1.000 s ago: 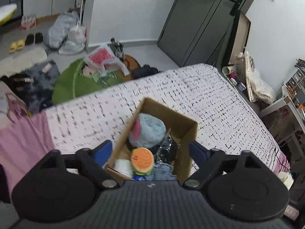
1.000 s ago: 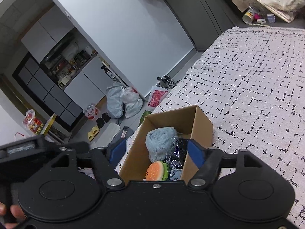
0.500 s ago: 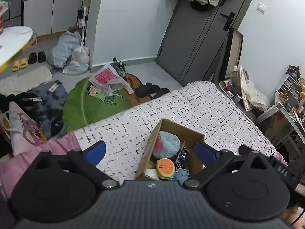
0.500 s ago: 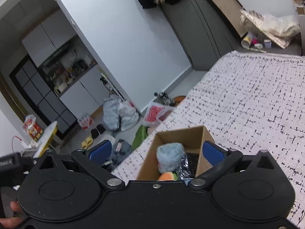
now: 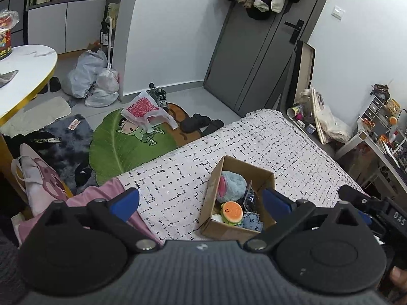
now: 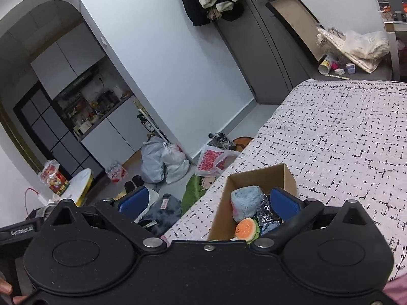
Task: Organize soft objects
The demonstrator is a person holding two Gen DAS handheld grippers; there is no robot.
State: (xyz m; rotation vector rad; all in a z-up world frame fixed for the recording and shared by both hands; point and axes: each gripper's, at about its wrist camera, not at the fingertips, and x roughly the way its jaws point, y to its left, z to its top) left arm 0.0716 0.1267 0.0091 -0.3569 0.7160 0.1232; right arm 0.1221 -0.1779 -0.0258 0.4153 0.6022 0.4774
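Both grippers are held high above the bed [image 5: 267, 139], w/ jaws wide apart and nothing carried: left gripper [image 5: 201, 200], right gripper [image 6: 207, 203].

The cardboard box [image 5: 216, 226] sits on the patterned cover near the bed's near-left edge, and the soft items are already packed in it: a blue fluffy plush [image 5: 232, 185] at the far end, a burger plush [image 5: 231, 212] nearer, a denim-blue toy [image 5: 251, 222] just right of the burger, a dark crinkly packet [image 5: 250, 198] betw. plush and the box's right wall. Something white shows under the burger; can't be identified.

Judged: packing looks about done, so the step in hand is prob. a pull-back or a final check. No loose soft item is seen on the bed in either view. To be done well: grippers should be kept clear of the box walls, since the box is light and close to the edge and could be nudged off. If anything needs tamping, the burger plush sits highest and would be pressed down gently from above, not pinched sideways.

Rel. to jaws: in the left view the box lies below and betw. the fingers, closer to the right finger [image 5: 276, 202]. In the right view it's also low, w/ the right finger [image 6: 285, 204] overlapping the box's right side in the picture; no contact is apparent.
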